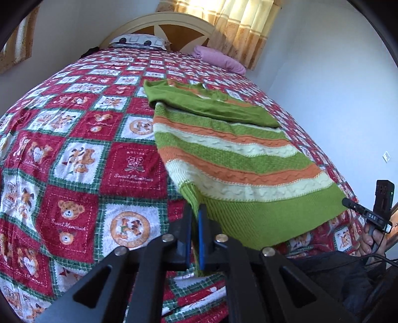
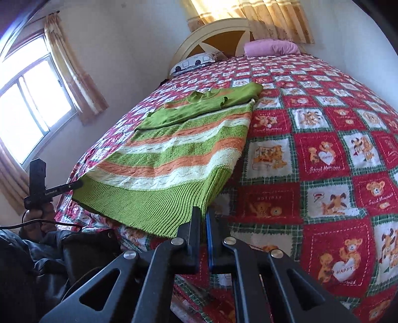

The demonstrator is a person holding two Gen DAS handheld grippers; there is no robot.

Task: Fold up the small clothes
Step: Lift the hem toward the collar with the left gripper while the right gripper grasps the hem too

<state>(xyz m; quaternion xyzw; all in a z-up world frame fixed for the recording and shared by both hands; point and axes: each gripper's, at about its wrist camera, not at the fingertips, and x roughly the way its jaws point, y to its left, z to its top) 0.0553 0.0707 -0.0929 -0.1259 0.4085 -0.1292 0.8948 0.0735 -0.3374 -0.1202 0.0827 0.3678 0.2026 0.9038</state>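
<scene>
A knitted sweater (image 1: 236, 161) (image 2: 174, 154) in green, orange and cream stripes lies flat on the bed, its green sleeves folded across the far end. My left gripper (image 1: 196, 208) is shut on the hem's left corner, with green ribbing pinched between the blue pads. My right gripper (image 2: 203, 211) is shut on the hem's right corner in the same way. Each gripper also shows in the other's view, at the opposite hem corner: the right gripper (image 1: 347, 202) and the left gripper (image 2: 78, 184), each held by a hand. The hem edge hangs a little above the bedspread.
The bed carries a red patchwork bedspread (image 1: 74, 161) (image 2: 323, 161) with bear pictures. A pink pillow (image 1: 219, 59) and a patterned pillow (image 1: 139, 41) lie by the headboard (image 1: 159, 22). A window (image 2: 29, 104) and curtains are to the left. The person's dark clothing (image 2: 49, 261) is at the near edge.
</scene>
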